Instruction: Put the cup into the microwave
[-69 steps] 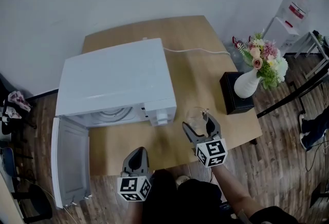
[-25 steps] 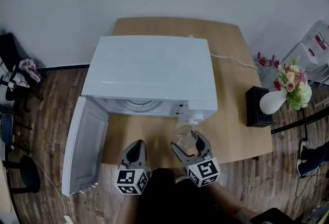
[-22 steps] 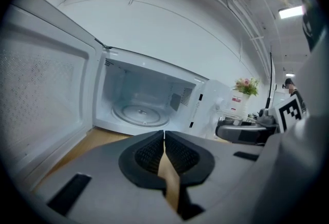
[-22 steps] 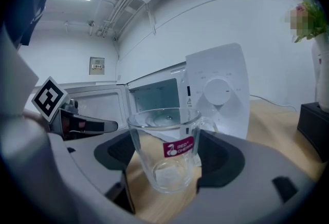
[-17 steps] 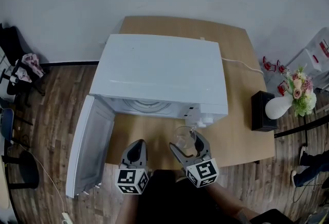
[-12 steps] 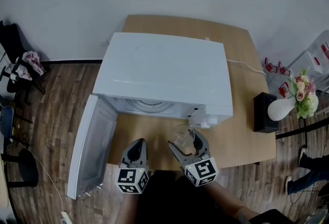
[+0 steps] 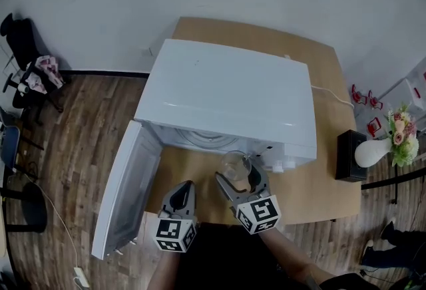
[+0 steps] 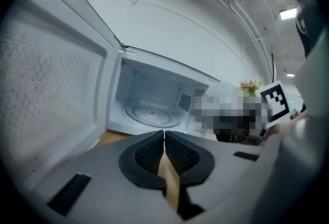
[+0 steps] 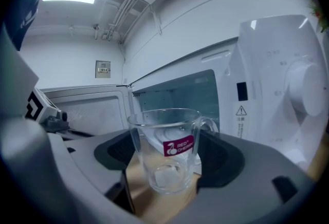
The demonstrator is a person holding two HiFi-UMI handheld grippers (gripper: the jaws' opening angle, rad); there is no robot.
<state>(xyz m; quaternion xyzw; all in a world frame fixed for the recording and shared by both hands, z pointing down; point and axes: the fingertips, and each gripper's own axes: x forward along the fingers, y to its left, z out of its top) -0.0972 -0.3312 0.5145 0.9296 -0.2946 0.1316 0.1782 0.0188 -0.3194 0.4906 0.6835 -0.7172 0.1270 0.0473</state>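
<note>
A clear glass cup [image 9: 169, 148] with a red label and a handle is upright between the jaws of my right gripper [image 9: 169, 161], which is shut on it. In the head view the cup [image 7: 234, 164] hangs just in front of the white microwave [image 7: 226, 92], by the right side of its open cavity, with the right gripper [image 7: 239, 179] behind it. The microwave door [image 7: 126, 189] stands swung open to the left. My left gripper [image 7: 181, 197] is shut and empty, low in front of the cavity. The glass turntable [image 8: 149, 114] shows inside.
The microwave stands on a wooden table [image 7: 319, 175]. A black box [image 7: 347, 155] and a white vase of flowers [image 7: 389, 147] are at the right edge. The control panel with a knob [image 9: 303, 87] is right of the cavity. Chairs [image 7: 26, 82] stand on the wood floor at left.
The right gripper has carried the cup leftward and closer to the microwave opening, from the table's right side to just before the cavity. The left gripper has stayed shut and low.
</note>
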